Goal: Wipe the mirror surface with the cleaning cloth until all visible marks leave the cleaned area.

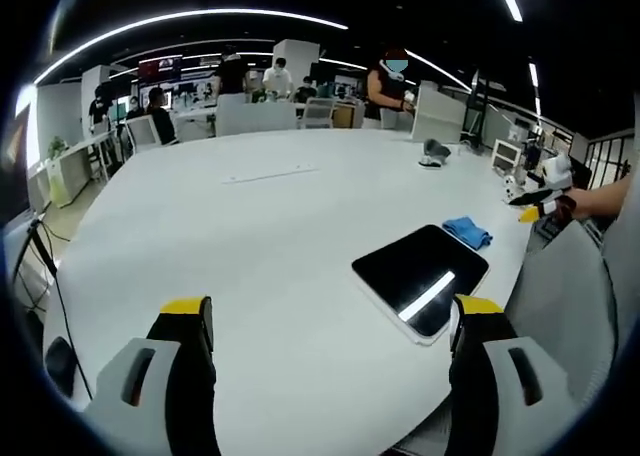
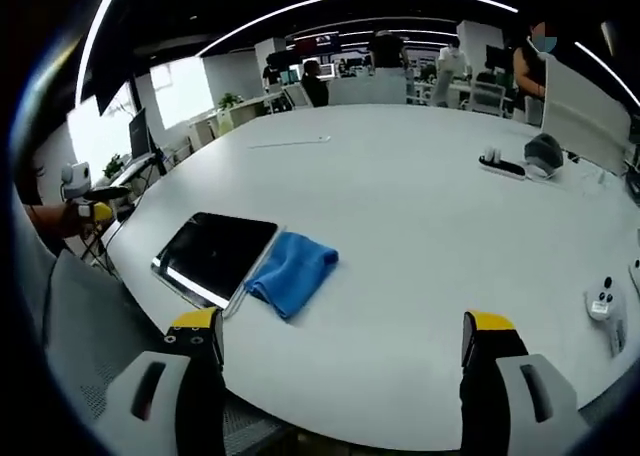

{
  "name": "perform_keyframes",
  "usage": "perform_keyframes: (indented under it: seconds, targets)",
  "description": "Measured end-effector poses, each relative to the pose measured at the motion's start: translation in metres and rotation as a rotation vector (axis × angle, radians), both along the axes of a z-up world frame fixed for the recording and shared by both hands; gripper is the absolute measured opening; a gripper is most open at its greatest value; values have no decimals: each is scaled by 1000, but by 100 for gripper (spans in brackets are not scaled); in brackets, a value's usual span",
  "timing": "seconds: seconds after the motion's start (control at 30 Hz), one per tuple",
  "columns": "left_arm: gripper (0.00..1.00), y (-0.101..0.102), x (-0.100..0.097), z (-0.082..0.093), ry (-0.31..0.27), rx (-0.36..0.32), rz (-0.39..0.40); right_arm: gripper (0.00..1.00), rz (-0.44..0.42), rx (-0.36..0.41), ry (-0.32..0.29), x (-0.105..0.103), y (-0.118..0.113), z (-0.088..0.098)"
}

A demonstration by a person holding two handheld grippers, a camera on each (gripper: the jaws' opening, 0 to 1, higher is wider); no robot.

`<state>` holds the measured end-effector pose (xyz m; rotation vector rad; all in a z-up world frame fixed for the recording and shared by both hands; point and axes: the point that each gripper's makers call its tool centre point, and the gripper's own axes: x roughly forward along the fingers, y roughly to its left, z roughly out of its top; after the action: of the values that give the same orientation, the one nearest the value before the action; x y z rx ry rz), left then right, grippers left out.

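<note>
**Both grippers spread, nothing held; mirror and cloth at the table's near edge**

My left gripper (image 1: 330, 321) hangs over the white table (image 1: 250, 236), jaws wide apart, nothing between them. My right gripper (image 2: 345, 336) is the same: jaws spread, empty, low over the table's near rim.

Landmark is the mirror (image 2: 215, 256), a dark rounded rectangle lying flat, reflecting a ceiling light strip. In the left gripper view the mirror (image 1: 420, 274) sits just ahead of my right-hand jaw, one corner close to the table edge. In the right gripper view its near corner almost reaches the rim, just above my left-hand jaw.

The blue cleaning cloth (image 2: 292, 271) lies crumpled against the mirror's long side, touching or slightly overlapping that edge. In the left gripper view the cleaning cloth (image 1: 467, 232) sits just past the mirror's far corner.

Beyond mirror and cloth the tabletop is broad bare white. Well apart from the mirror, near the far rim, sits a grey device (image 2: 543, 154) with a small dark tray (image 2: 500, 164) beside it. A white controller (image 2: 603, 303) lies near the edge on my right jaw's side. Farther off are desks, chairs and people (image 1: 232, 76).
</note>
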<state>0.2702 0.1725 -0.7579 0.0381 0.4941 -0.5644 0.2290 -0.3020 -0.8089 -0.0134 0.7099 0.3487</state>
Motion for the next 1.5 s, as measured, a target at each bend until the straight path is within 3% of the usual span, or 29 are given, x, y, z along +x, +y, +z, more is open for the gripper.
perform_keyframes:
  seconds: [0.17, 0.27, 0.5, 0.7, 0.97, 1.07, 1.17, 1.27, 1.43, 1.5]
  targets:
    - [98, 1, 1, 3, -9, -5, 9, 98, -39, 23, 12, -6, -11, -2]
    - [98, 1, 1, 4, -11, -5, 8, 98, -49, 12, -19, -4, -13, 7]
    - [98, 3, 4, 9, -25, -11, 19, 98, -47, 12, -21, 0, -10, 8]
    - [97, 12, 4, -2, -6, 7, 32, 98, -39, 10, -42, 5, -7, 14]
    - [98, 22, 8, 8, -28, 4, 58, 98, -74, -9, -17, 8, -17, 6]
    - [99, 26, 8, 9, -36, -2, 75, 98, -52, -43, -19, 9, -17, 8]
    - [99, 28, 7, 1, -16, 4, 77, 98, -62, -22, -7, 11, -18, 7]
    - [99, 26, 9, 4, -29, 3, 66, 98, -71, 2, -36, 17, -18, 11]
    - [99, 25, 8, 4, -28, 1, 75, 98, -49, 1, -34, 15, -15, 10]
    - [99, 23, 6, 2, -27, 7, 65, 98, -44, -2, -64, 16, -14, 15]
